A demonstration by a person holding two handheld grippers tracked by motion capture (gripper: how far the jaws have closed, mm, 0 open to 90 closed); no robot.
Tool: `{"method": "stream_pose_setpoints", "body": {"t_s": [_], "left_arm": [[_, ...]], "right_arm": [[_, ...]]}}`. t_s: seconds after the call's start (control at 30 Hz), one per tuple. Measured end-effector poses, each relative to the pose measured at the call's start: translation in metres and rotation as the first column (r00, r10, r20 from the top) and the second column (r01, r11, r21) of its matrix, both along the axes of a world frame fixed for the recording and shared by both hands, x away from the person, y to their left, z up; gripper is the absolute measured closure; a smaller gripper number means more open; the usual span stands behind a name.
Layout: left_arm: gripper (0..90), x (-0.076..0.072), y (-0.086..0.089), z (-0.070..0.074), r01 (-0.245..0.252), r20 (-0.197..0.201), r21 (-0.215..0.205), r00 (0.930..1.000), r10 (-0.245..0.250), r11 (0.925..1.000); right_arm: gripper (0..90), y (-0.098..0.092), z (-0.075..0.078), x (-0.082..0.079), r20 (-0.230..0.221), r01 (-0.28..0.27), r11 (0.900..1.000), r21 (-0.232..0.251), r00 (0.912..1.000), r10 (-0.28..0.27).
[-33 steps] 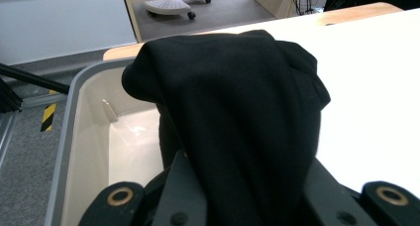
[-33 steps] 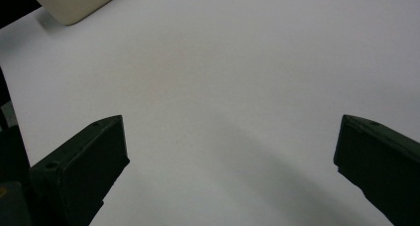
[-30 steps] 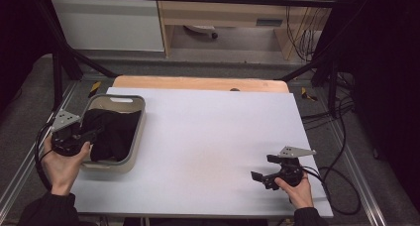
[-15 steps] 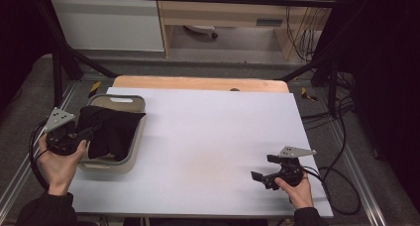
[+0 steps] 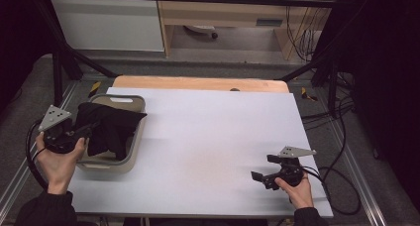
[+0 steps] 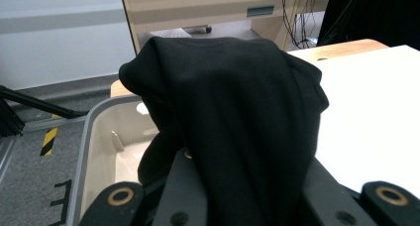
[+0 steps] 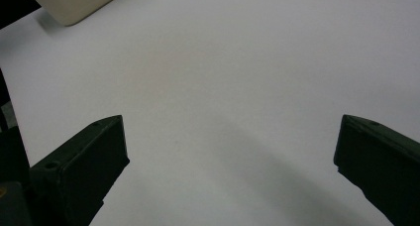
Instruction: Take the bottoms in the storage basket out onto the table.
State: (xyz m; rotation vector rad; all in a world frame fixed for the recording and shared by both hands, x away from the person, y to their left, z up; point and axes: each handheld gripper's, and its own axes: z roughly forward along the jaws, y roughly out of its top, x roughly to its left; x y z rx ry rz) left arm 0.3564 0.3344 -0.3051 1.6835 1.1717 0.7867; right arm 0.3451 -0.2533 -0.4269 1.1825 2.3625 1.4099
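Item: black garment (image 5: 110, 128), clamped in L gripper (image 5: 81, 132), lifted partway out of beige tub (image 5: 130, 156) at table's left edge, lower folds hanging inside. R gripper (image 5: 261, 178) idle w/ jaws wide, nothing between, low over white tabletop (image 5: 213, 137). Status: pick-up done; clearing tub and laying garment on table appear left.

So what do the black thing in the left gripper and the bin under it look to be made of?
Black cloth: soft knit fabric, matte, draping in folds from the left gripper. Bin: probably moulded plastic, beige, smooth with a slight sheen and rounded corners.
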Motion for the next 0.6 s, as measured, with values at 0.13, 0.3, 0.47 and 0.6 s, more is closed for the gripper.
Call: {"method": "stream_pose_setpoints", "body": {"t_s": [0.13,0.3,0.47,0.6], "left_arm": [[81.2,-0.0001,0.0005,0.0031,0.005,0.011,-0.017,0.9999,-0.004,0.9998],[81.2,-0.0002,-0.0003,0.0058,0.008,0.023,-0.02,0.9997,-0.007,0.9998],[81.2,-0.0011,-0.0023,0.0079,0.011,0.043,-0.024,0.999,-0.01,0.9996],[81.2,-0.0012,-0.0043,0.0101,0.016,0.059,-0.033,0.9982,-0.014,0.9993]], "right_arm": [[0.6,0.0,-0.0001,0.0002,0.0,0.0,1.0,-0.001,1.0,0.0],[0.7,0.0,0.0001,-0.0001,-0.001,0.003,1.0,0.002,1.0,-0.003],[0.7,0.0,-0.0001,0.0002,0.001,0.0,1.0,0.0,1.0,0.0],[0.6,-0.0001,0.0,0.0001,0.002,0.003,1.0,0.001,1.0,-0.003]]}}
